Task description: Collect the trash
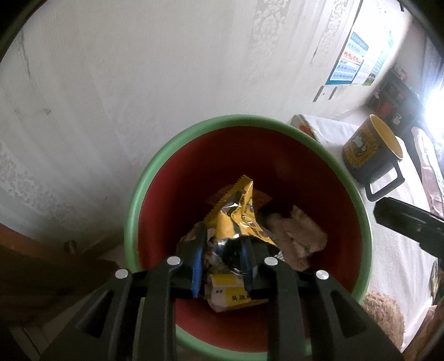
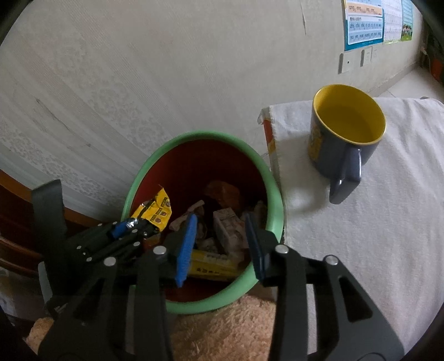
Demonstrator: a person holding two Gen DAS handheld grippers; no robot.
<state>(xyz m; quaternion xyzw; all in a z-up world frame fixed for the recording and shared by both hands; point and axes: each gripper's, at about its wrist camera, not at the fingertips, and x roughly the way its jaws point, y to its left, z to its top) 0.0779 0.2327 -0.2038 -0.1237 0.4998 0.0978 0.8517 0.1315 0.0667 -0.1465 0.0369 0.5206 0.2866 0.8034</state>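
Right gripper (image 2: 220, 247) jaws spread, empty | left gripper (image 1: 222, 261) jaws pinching yellow wrapper (image 1: 236, 216) | white cloth (image 2: 360, 222) | patterned wallpaper (image 2: 138, 83)

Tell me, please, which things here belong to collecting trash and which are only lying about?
Belong to the job:
- bin, green rim, red inside
- yellow wrapper, between the pads of the left hand-held gripper, over the bin
- other trash already in the bin
- right hand-held gripper, nothing between its pads

Just lying about:
- mug
- white cloth
- wall poster
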